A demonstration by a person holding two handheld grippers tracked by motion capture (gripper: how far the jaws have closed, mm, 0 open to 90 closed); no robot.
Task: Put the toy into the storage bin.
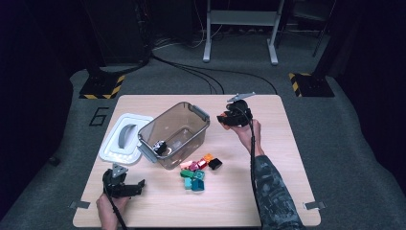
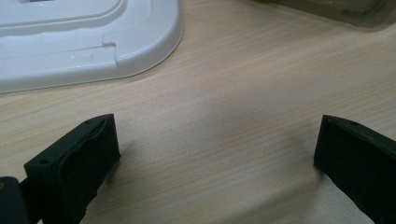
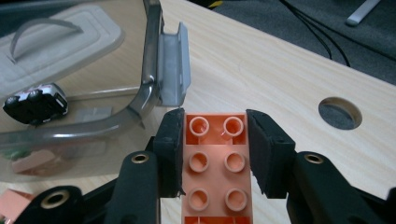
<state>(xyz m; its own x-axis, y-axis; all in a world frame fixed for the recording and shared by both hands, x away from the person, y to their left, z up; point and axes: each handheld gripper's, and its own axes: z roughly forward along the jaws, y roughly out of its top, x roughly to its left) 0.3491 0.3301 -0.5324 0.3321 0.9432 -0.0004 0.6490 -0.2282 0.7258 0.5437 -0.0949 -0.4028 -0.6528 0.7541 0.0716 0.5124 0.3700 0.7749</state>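
My right gripper (image 3: 215, 121) is shut on an orange studded brick (image 3: 216, 163), pads pressing its long sides. In the high view the right gripper (image 1: 225, 118) hovers beside the right end of the clear bin (image 1: 190, 111), orange brick (image 1: 222, 117) at its tip. A small black-and-white toy car (image 3: 36, 102) lies inside the bin (image 3: 150, 70). My left gripper (image 1: 139, 186) rests at the table's front left, open with nothing between its jaws; in its own view the left gripper (image 2: 217, 140) spans bare wood. Several loose bricks (image 1: 196, 173) lie in front of the bin.
A white lid (image 1: 120, 139) with a grey handle lies left of the bin; its corner (image 2: 93, 42) is ahead of the left gripper. A round hole (image 3: 340, 113) is cut in the tabletop near the right gripper. Cables and stands (image 1: 239, 28) are on the floor beyond.
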